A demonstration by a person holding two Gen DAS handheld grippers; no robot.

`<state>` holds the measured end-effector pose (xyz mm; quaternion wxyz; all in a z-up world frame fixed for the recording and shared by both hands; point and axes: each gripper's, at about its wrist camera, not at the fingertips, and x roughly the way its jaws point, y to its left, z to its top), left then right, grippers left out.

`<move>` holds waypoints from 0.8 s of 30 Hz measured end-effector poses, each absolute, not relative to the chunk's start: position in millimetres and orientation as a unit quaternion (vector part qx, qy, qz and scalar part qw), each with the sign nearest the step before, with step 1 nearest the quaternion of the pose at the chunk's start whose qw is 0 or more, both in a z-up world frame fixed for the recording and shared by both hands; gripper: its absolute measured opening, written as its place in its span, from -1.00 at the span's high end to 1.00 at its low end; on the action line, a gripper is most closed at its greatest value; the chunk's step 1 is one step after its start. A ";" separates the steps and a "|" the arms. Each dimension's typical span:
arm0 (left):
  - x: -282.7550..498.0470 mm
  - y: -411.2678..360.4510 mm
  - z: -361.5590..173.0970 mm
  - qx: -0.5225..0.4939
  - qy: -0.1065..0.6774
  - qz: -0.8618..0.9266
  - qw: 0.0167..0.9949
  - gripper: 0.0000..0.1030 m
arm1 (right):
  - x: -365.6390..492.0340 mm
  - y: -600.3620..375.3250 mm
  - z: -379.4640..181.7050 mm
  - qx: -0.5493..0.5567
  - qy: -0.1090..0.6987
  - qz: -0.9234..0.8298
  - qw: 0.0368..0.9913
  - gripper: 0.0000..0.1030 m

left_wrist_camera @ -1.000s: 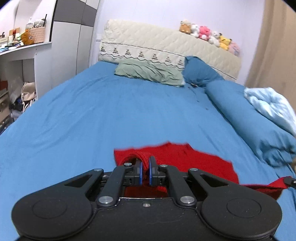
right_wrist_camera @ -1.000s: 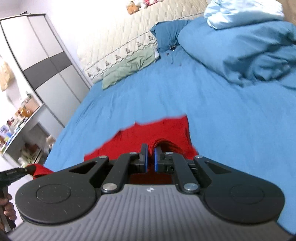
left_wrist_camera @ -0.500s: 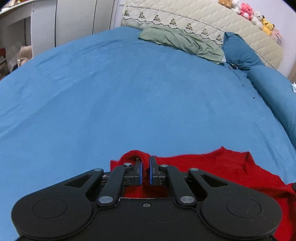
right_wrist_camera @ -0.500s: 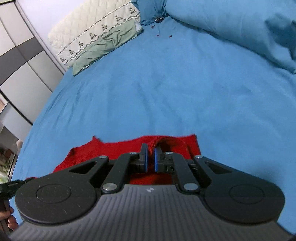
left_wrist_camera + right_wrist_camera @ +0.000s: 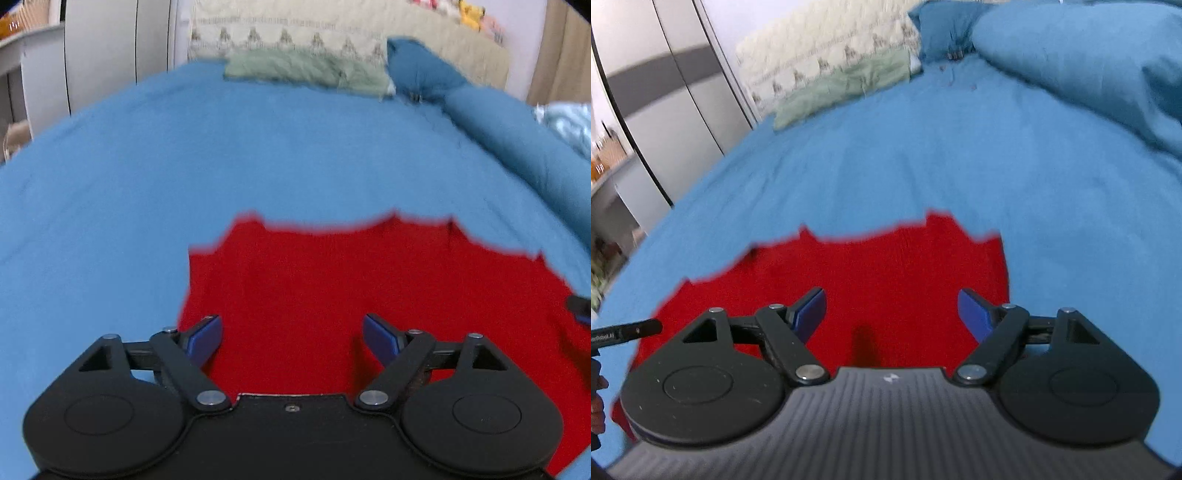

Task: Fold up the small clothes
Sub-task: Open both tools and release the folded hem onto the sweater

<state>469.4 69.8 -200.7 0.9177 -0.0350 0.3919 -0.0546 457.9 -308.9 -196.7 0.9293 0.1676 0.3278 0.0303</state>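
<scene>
A red knitted garment (image 5: 351, 288) lies spread flat on the blue bedsheet (image 5: 147, 177). My left gripper (image 5: 293, 338) is open and empty, just above the garment's near left part. In the right wrist view the same red garment (image 5: 886, 266) lies flat, and my right gripper (image 5: 892, 312) is open and empty above its near right part. The tip of the left gripper (image 5: 624, 332) shows at the left edge of the right wrist view. Both views are motion-blurred.
A green pillow (image 5: 306, 70) and a blue pillow (image 5: 417, 70) lie at the quilted headboard (image 5: 295, 33). A rolled blue duvet (image 5: 524, 147) runs along the bed's right side. A grey wardrobe (image 5: 665, 103) stands to the left of the bed.
Both grippers were shut on the red garment's edge and have opened and let go. The garment now lies flat on the sheet, and both grippers have pulled back a little.
</scene>
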 end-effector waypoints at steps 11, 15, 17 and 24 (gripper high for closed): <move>465.2 65.7 -196.8 0.003 0.408 -0.057 0.911 -0.78 | 459.9 -308.7 -195.6 0.182 0.359 0.007 0.915 -0.77; 452.8 58.8 -168.1 0.021 0.382 -0.050 0.923 -0.89 | 443.2 -317.6 -159.4 0.198 0.324 0.037 0.924 -0.82; 442.7 52.2 -154.2 0.038 0.365 -0.055 0.929 -0.98 | 432.2 -321.4 -145.5 0.177 0.320 0.041 0.930 -0.83; 427.6 11.9 -131.5 0.042 0.360 -0.104 0.926 -1.00 | 393.0 -335.3 -131.6 0.114 0.329 0.017 0.937 -0.84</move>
